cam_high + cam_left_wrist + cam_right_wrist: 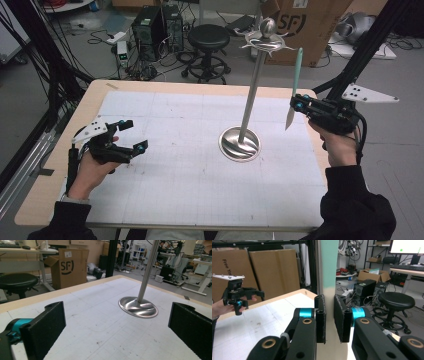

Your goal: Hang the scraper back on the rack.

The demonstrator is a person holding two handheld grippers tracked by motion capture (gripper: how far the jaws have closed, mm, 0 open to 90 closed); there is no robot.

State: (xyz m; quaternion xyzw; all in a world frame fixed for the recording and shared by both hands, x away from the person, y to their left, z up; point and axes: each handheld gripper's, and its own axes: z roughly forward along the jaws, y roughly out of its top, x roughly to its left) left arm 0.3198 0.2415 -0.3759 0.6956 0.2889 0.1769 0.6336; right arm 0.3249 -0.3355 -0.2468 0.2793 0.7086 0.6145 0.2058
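A tall steel stand [252,85] rises from a round base [240,144] right of the mat's middle, with curved arms and a ball at its top. My right gripper [296,105] hangs above the table's right edge, shut on a knife [298,70] held upright: mint-green handle up, pale blade pointing down. In the right gripper view the pads of my right gripper [329,317] press the knife [329,265] where green meets cream. My left gripper [136,134] rests at the mat's left, open, nothing between its jaws [117,327]. The stand's base [138,307] lies ahead of it.
A white gridded mat [175,175] covers the wooden table. Behind the table stand a black stool [209,37], computer towers [155,25] and a cardboard box [305,25]. Black frame struts [365,45] slant at the right, cables at the left. The left gripper [253,300] appears far off.
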